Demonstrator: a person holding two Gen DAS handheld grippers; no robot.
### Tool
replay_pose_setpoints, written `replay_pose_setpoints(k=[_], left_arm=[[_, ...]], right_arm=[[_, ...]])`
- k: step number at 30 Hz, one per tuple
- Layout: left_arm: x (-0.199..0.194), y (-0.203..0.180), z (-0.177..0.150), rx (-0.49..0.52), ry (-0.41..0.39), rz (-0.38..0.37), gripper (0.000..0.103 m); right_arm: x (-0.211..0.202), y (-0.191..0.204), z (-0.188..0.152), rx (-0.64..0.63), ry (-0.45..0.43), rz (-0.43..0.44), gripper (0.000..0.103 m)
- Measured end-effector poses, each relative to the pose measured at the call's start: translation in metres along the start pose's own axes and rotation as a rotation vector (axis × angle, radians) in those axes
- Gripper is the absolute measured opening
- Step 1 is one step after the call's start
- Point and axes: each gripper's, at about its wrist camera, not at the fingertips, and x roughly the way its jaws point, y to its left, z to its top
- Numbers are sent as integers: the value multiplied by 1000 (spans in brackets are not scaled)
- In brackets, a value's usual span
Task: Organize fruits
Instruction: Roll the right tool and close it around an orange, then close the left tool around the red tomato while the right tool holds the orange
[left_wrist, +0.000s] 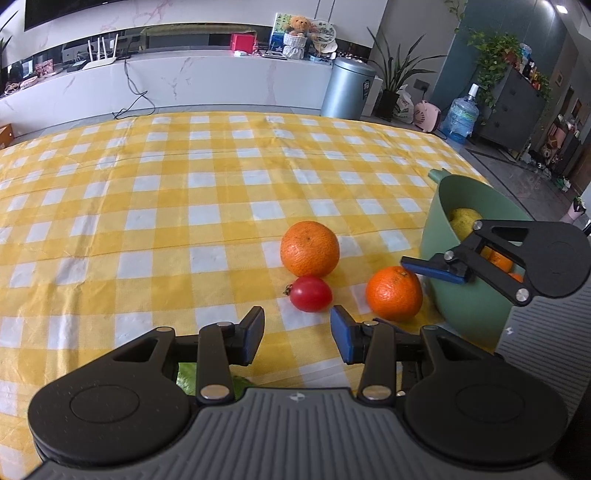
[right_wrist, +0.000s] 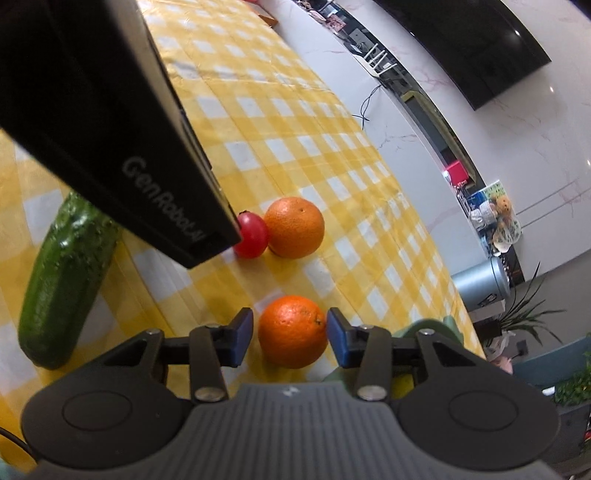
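Note:
Two oranges and a red tomato lie on the yellow checked tablecloth. My left gripper (left_wrist: 297, 334) is open and empty, just short of the tomato (left_wrist: 309, 293), which touches the far orange (left_wrist: 309, 248). The near orange (left_wrist: 393, 292) sits beside a green bowl (left_wrist: 469, 299) holding a yellow-green fruit (left_wrist: 463, 221) and more oranges. My right gripper (right_wrist: 290, 334) is open, its fingers on either side of the near orange (right_wrist: 293, 331), above the table. It shows over the bowl in the left wrist view (left_wrist: 436, 269).
A green cucumber (right_wrist: 61, 288) lies at the left of the right wrist view. The left gripper's black body (right_wrist: 110, 122) crosses that view, hiding part of the tomato (right_wrist: 253, 234). The table's right edge runs just past the bowl.

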Motion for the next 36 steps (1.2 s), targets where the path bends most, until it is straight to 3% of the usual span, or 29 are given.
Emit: replay_pose_setpoints(k=[6,10,16,24,32,36], left_arm=[[3,-2,0,5,-1,-7,49],[3,2,0,-12,-7,-2,49],[3,5,1,-26,-9,-13,49],[6,1,-1,-12,-3,-2,49],[13,-4,0,-9,-10,-41,49],[22,-6,1,-2,1,-15,49]], right_arm=[[0,-5,-2,44,-33,-8,36],[-3,-16,-6,147,-71,31,35],[-11,-38,-11,350,-114,206,35],[-8,-19,-9,264,-121,162,37],[-10,-18,-14,247,-131,142,36],[-12,-13,-18,198,-130,59,36]])
